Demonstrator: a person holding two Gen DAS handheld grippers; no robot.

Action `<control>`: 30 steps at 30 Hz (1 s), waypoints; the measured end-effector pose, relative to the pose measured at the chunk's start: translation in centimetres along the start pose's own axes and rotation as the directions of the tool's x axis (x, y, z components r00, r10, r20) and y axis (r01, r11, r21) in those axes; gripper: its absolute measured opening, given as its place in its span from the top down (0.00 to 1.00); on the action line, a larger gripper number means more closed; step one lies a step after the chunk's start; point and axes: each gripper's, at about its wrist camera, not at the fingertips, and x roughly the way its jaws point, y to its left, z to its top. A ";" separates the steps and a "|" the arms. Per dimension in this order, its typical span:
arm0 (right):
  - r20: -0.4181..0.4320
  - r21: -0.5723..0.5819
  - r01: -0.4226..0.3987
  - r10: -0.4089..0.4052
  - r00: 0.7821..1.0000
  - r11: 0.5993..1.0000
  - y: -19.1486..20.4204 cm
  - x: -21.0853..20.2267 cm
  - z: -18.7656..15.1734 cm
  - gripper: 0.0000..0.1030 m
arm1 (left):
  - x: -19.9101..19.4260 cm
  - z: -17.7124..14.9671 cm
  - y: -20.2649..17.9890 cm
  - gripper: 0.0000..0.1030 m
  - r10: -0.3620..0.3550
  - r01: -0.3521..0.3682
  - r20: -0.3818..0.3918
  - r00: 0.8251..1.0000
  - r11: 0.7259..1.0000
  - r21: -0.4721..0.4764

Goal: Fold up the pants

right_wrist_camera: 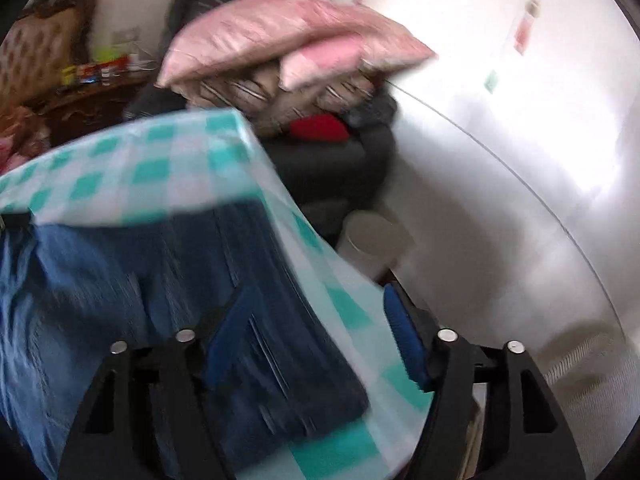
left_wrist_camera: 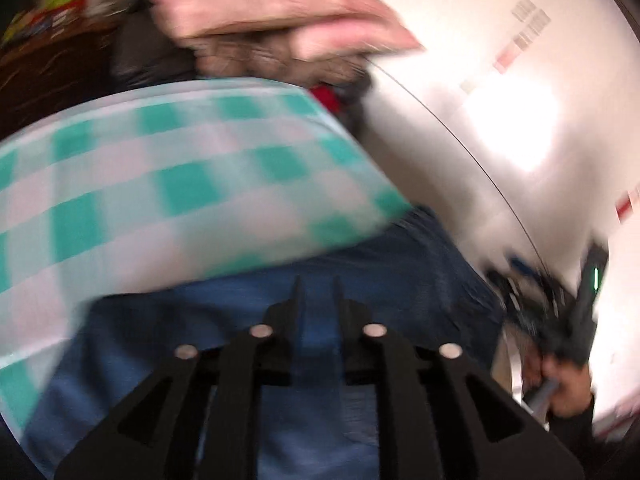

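— Where are the jeans [right_wrist_camera: 120, 272] in this one?

— Blue denim, spread over a table [left_wrist_camera: 120, 168] draped in a teal-and-white checked cloth, one end lying near the corner. The left claw [left_wrist_camera: 316, 284] is low over the denim, its two black tips drawn close with only a narrow slit between; whether cloth is pinched there I cannot tell through the blur.

— And the other?

— The right claw [right_wrist_camera: 316, 312] is spread wide, blue pads either side of the jeans' edge, gripping nothing.

— What might spoil the fold?

— My guess: the denim sits close to the table corner, so a hurried pull could drag it, or the cloth, over the edge. Behind, pink pillows [right_wrist_camera: 288, 40] are stacked on a dark chair [right_wrist_camera: 332, 160].
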 end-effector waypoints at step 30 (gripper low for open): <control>-0.246 0.328 -0.202 0.290 0.925 0.923 -8.2 -0.4 -9.1 0.60 | 3.1 -6.7 -13.1 0.70 -0.125 0.132 -0.102 0.987 0.989 0.070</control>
